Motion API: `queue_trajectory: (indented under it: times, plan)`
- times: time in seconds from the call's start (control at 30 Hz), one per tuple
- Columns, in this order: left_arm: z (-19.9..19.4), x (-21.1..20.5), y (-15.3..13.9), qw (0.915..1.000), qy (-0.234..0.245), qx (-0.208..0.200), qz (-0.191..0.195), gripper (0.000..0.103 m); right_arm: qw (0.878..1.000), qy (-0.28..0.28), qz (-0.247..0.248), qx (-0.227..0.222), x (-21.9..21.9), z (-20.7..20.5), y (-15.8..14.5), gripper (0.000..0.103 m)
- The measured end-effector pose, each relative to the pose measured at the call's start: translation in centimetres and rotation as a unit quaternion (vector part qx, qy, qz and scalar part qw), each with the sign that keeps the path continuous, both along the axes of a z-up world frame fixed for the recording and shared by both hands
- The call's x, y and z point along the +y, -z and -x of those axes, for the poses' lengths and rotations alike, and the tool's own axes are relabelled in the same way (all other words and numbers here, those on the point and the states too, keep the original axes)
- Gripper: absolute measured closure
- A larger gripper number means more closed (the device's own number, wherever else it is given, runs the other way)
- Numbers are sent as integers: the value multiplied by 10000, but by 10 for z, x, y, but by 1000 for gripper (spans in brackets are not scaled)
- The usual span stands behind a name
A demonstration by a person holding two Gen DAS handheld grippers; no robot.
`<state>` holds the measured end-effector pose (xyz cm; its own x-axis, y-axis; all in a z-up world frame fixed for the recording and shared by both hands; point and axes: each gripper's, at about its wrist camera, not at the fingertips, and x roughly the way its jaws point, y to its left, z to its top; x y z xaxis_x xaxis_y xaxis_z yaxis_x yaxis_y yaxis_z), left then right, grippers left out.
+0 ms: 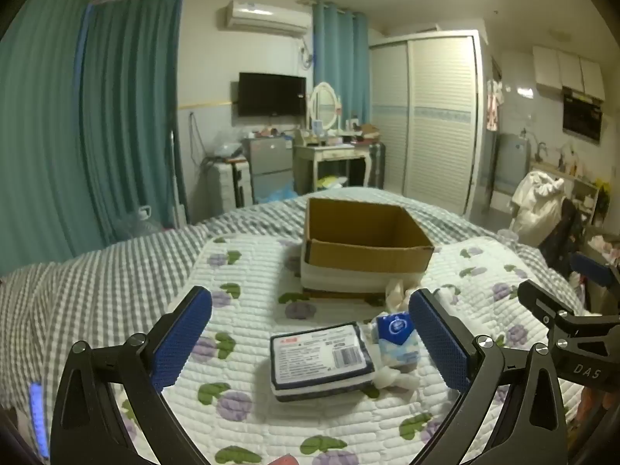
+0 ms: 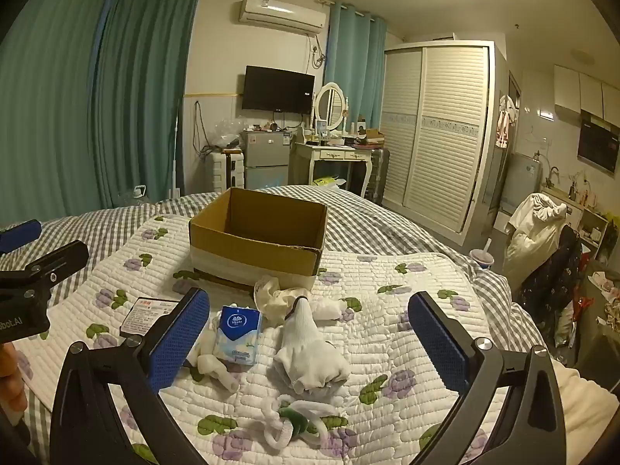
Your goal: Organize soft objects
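while both the left tongs point(image 1: 310, 343) and right tongs point(image 2: 308, 339) are held wide, a cardboard box point(image 2: 257, 238) is seen at twelve o'clock on the quilt point(image 2: 407, 333).

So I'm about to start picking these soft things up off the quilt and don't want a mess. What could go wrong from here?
1. The tissue pack lies on a white cloth, so the open right claw may drag both along.
2. The wipes pack lies against that clutter, so the open left claw could nudge the neighbours.
3. The cardboard box sits on soft bedding and might tip or slide if bumped.
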<state>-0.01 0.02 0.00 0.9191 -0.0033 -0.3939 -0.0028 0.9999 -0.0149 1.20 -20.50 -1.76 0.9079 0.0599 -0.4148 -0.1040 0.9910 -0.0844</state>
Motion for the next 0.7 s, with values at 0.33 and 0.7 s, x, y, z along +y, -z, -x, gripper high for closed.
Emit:
queue_trajectory:
  times: [0.33,0.7]
  plan:
    - [1,-1,0,10000,41,36,-29,0,10000,-21,-22,-4,0,1,2,0]
    - [-2,-1,2,10000,50,50,-15,0,10000,-40,-9,35,2,0,2,0]
